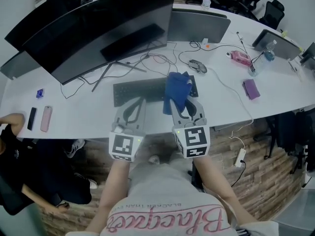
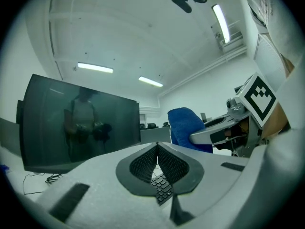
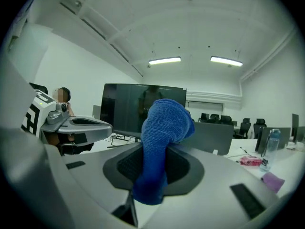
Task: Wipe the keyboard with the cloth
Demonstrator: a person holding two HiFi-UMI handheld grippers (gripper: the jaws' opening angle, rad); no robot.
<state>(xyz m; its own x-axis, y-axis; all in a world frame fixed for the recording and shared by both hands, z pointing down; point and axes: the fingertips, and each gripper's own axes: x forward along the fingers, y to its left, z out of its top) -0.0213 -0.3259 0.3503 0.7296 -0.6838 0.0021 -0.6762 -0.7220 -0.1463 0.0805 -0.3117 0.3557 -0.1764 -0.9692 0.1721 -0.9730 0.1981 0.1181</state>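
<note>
The right gripper point(image 3: 153, 165) is clamping the cloth point(image 3: 164, 123) between its jaws. The left gripper point(image 2: 157, 150) is sitting with jaws together and empty, the keyboard point(image 1: 138, 90) just beyond them on a white desk point(image 1: 224, 107).

The right gripper point(image 3: 157, 149) has its jaws pressed onto a blue cloth point(image 3: 164, 125). The cloth bulges up in a rounded hump above the pads and hangs out below them in a short tail. Off to the left, the left gripper point(image 3: 97, 126) reaches in at about the same height, its marker cube at the picture's edge. Behind the cloth stands a wide dark monitor point(image 3: 126, 111), with a grey monitor back point(image 3: 217, 137) to its right. Far right on the white desk point(image 3: 281, 168) sit a clear bottle point(image 3: 270, 144), a pink object point(image 3: 250, 161) and a purple one point(image 3: 272, 181).
</note>
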